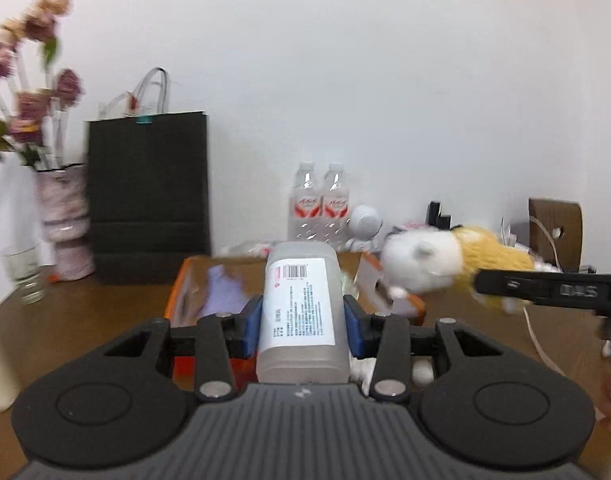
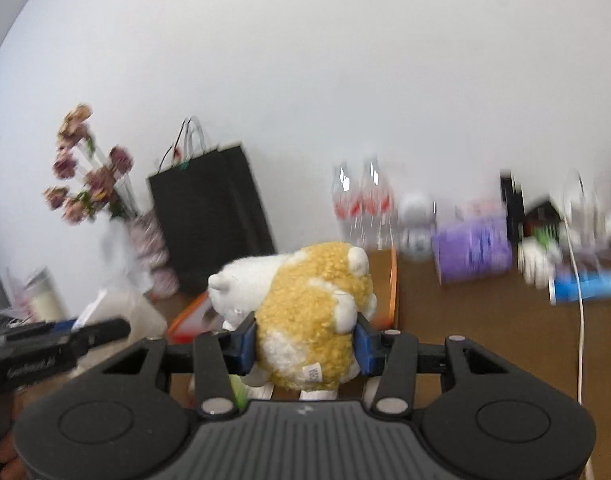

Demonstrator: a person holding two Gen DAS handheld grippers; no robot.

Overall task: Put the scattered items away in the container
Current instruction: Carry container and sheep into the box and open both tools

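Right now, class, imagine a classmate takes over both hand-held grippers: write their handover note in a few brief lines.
Left hand-held gripper: shut on a translucent labelled bottle, held above the table.
Right hand-held gripper: shut on a yellow-and-white plush toy, also lifted.
Container: the orange-rimmed box lies just ahead of both, with something purple already inside.
Done: both items picked up.
Left: drop both into the box, then collect the purple pack and blue tube lying on the table to the right.
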